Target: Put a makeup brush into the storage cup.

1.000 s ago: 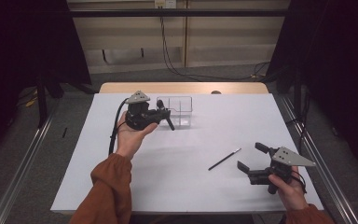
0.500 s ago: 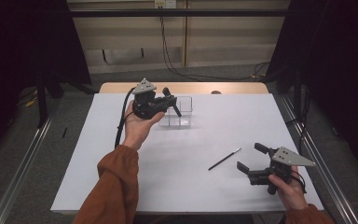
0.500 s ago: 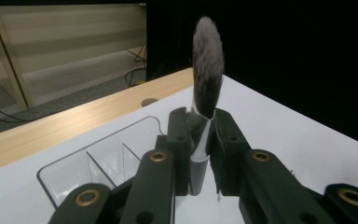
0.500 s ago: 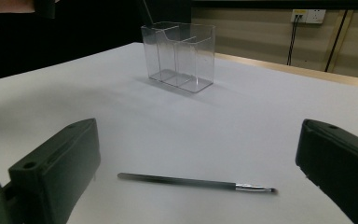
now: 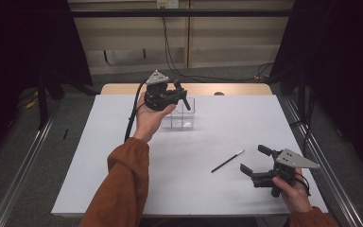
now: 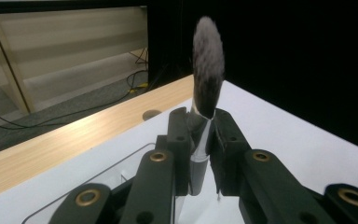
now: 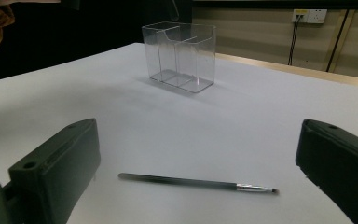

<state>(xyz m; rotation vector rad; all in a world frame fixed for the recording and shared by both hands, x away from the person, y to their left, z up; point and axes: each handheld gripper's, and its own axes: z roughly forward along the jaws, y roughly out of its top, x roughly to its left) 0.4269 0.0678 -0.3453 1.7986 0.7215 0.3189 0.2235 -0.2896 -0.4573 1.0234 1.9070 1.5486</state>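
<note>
Jaws of left gripper (image 6: 200, 140) clamped on makeup brush (image 6: 207, 74), fluffy dark bristles upright, silver ferrule pinched; right gripper (image 5: 256, 161) gaping wide

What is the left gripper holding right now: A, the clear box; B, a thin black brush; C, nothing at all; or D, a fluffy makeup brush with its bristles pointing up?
D: in the left gripper view the left gripper is shut on the fluffy brush by its metal collar, bristles up, while the thin brush lies on the table.
</note>
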